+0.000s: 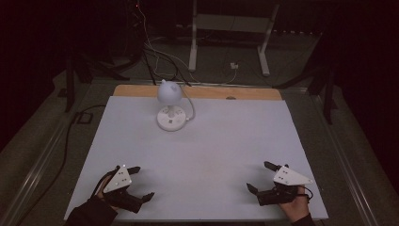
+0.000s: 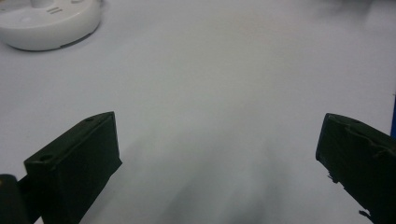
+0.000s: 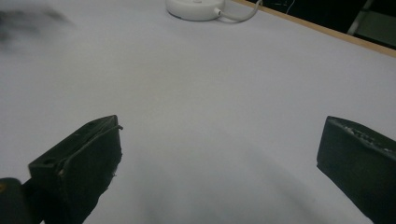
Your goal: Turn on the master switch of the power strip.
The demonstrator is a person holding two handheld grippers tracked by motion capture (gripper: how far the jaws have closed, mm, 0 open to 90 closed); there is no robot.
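A small white lamp with a round base and a dome head stands at the back of the white table; its base appears at the top left of the left gripper view, and its base with the white cord at the top of the right gripper view. My left gripper rests near the front left edge, jaws wide open, nothing between them. My right gripper sits near the front right edge, also open and empty. Both are far from the lamp.
A white cord runs from the lamp base off the back edge, where a wooden strip shows. Beyond the table, cables and a white metal stand sit on the dark floor.
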